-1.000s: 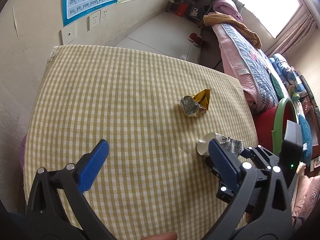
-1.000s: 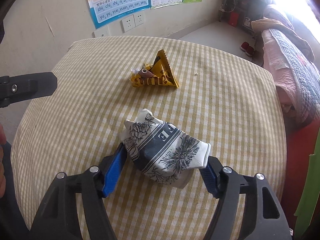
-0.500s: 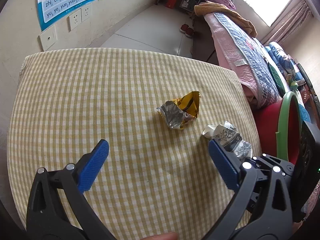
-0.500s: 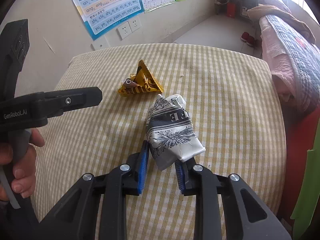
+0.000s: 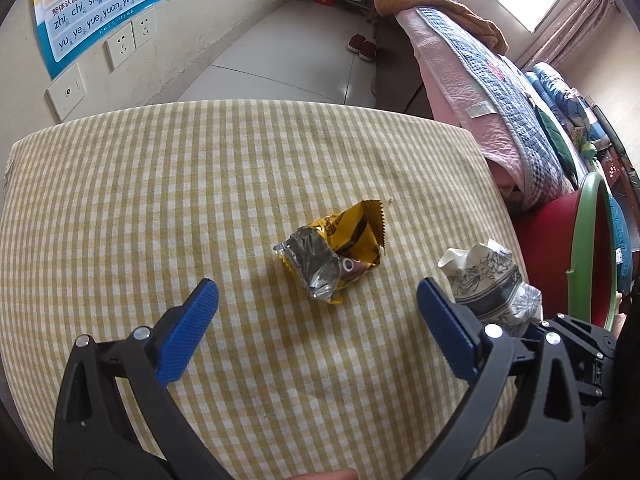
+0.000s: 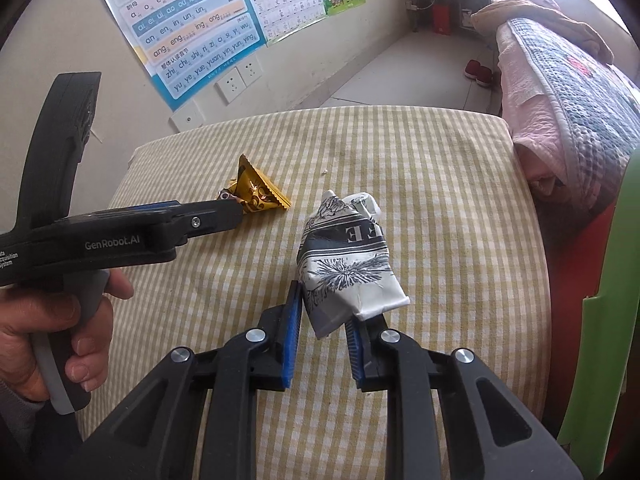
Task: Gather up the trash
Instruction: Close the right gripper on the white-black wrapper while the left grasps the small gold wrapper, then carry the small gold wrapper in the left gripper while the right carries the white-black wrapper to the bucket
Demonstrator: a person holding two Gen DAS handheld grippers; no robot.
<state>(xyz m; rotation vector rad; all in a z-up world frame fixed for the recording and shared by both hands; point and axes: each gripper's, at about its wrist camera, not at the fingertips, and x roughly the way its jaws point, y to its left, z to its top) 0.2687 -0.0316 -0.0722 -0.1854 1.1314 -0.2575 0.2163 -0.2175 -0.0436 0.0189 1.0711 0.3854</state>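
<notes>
My right gripper (image 6: pixel 322 320) is shut on a crushed white paper cup with black print (image 6: pixel 344 260) and holds it above the checked tablecloth (image 6: pixel 440 200). The cup also shows in the left wrist view (image 5: pixel 488 280), at the right. A crumpled yellow and silver snack wrapper (image 5: pixel 336 256) lies on the cloth. My left gripper (image 5: pixel 316 328) is open, with the wrapper just ahead of its blue pads (image 5: pixel 188 332). In the right wrist view the wrapper (image 6: pixel 256 192) is partly hidden behind the left gripper's body (image 6: pixel 120 232).
A red bin with a green rim (image 5: pixel 588 240) stands past the table's right edge. A bed with quilts (image 5: pixel 480 80) is beyond it. A wall with posters and sockets (image 5: pixel 100 20) is behind the table.
My right gripper has closed on the cup and lifted it. My left gripper has moved toward the wrapper, which now sits nearer its open fingers.
</notes>
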